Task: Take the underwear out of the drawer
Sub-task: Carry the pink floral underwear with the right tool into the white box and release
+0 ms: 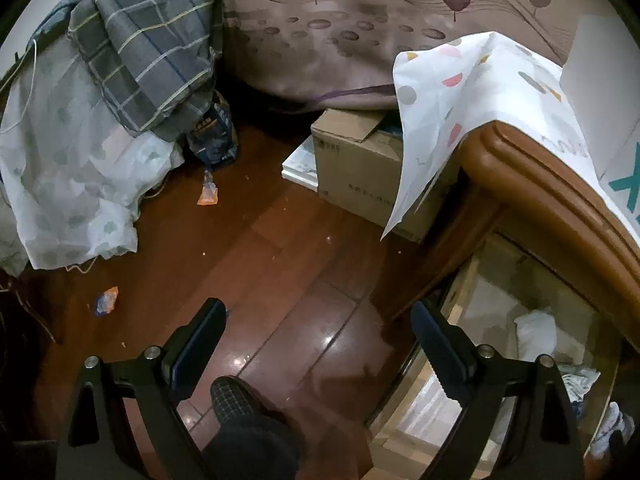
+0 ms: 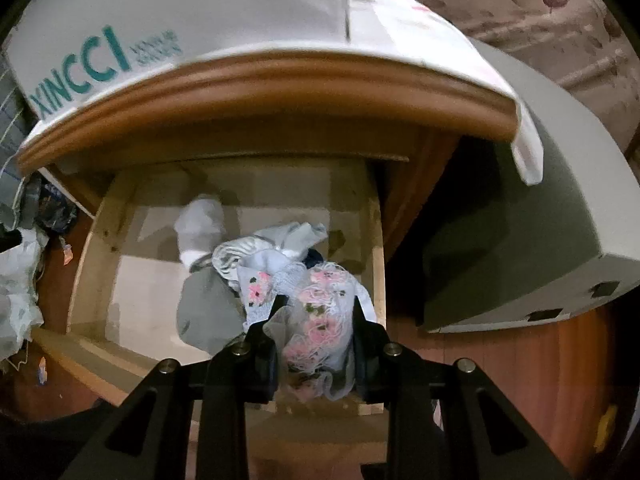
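- While its jaws stand wide with nothing between them, the left gripper [image 1: 320, 328] tilts steeply down over the wooden floor [image 1: 280, 240], beside the open drawer [image 1: 452, 304].
- Angled steeply down above the drawer, the right gripper [image 2: 318, 308] pinches the floral lace underwear [image 2: 320, 320], bunched over the grey clothes [image 2: 208, 308].

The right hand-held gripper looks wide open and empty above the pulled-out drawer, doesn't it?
Not quite. The right hand-held gripper is above the pulled-out drawer, but the right wrist view shows it shut on the pink-flowered lace underwear, not open and empty.
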Available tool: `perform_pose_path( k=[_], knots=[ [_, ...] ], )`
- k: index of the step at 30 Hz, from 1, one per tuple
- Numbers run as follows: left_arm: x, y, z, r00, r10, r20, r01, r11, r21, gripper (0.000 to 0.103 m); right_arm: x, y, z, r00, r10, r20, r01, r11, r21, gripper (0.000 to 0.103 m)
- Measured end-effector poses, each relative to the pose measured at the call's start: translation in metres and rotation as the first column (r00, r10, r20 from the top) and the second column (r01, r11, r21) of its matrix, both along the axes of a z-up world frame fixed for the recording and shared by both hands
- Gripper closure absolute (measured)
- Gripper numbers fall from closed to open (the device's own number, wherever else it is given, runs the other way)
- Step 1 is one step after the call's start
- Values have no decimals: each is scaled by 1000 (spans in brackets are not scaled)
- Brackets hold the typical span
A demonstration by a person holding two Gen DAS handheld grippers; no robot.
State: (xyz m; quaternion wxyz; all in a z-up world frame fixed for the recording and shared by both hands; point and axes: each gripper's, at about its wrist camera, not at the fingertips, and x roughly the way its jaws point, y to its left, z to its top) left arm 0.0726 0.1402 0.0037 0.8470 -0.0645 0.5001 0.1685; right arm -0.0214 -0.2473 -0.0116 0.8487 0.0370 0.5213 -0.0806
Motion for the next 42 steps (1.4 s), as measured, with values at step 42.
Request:
perform_pose_path(
  k=[42],
  knots=[
    [4,26,-5,994,99,-43,-98,995,15,10,158,14,192,980,49,192,-18,987,-160,75]
  ],
)
